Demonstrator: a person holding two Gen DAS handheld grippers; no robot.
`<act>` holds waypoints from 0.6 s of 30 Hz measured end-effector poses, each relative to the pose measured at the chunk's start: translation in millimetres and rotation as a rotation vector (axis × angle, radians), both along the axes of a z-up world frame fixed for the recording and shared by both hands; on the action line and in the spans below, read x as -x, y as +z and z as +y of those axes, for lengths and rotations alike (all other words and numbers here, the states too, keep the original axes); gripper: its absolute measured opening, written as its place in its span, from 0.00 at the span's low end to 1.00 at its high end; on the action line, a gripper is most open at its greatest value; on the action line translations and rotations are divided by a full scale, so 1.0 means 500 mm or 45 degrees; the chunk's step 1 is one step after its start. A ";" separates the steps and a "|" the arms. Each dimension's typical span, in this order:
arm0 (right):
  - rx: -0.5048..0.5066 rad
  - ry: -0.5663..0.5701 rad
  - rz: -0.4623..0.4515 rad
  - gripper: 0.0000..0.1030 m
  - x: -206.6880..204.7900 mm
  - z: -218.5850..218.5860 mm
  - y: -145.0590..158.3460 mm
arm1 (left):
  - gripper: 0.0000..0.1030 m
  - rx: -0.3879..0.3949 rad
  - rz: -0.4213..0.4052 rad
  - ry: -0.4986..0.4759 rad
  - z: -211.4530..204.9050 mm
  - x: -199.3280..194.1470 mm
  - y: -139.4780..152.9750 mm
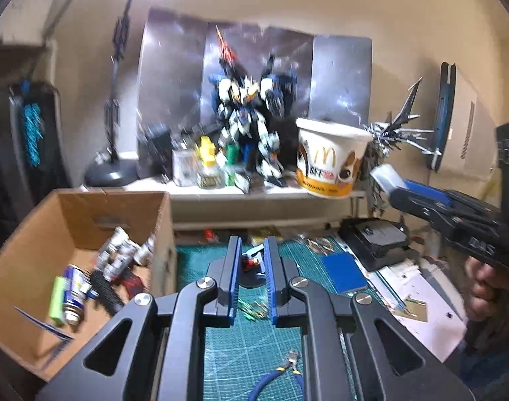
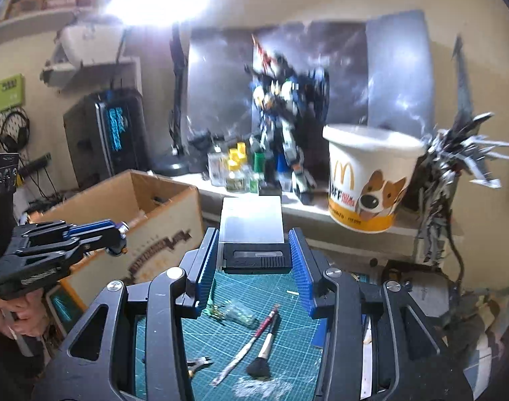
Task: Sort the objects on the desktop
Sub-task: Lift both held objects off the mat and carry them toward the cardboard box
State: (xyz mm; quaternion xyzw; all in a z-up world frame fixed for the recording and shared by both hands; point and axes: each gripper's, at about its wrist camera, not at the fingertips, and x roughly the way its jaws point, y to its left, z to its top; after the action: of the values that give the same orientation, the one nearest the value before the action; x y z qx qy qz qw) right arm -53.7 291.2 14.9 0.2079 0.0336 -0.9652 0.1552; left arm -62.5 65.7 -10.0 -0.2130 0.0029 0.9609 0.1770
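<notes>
Cardboard box (image 1: 87, 257) sits left of the green cutting mat (image 2: 288, 304); approach its open top level. Right hand-held gripper (image 2: 254, 260) is clamped on a clear-lidded case (image 2: 252, 234), up off the tabletop. Left hand-held gripper (image 1: 251, 267) part open, empty; keep it clear of the box mouth.

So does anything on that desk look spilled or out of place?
A pale powdery patch lies spilled on the green cutting mat, beside the black brush. Blue-handled pliers and small green bits lie loose there too.
</notes>
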 end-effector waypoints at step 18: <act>0.063 -0.048 0.190 0.39 -0.244 -0.048 0.054 | 0.13 0.025 0.279 0.109 -0.026 -0.151 0.083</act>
State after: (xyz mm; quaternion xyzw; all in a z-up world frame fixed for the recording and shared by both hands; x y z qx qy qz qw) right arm 68.5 267.1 41.8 0.1320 0.0174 -0.9813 0.1389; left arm 13.2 52.5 31.5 -0.1084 0.0225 0.9850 0.1325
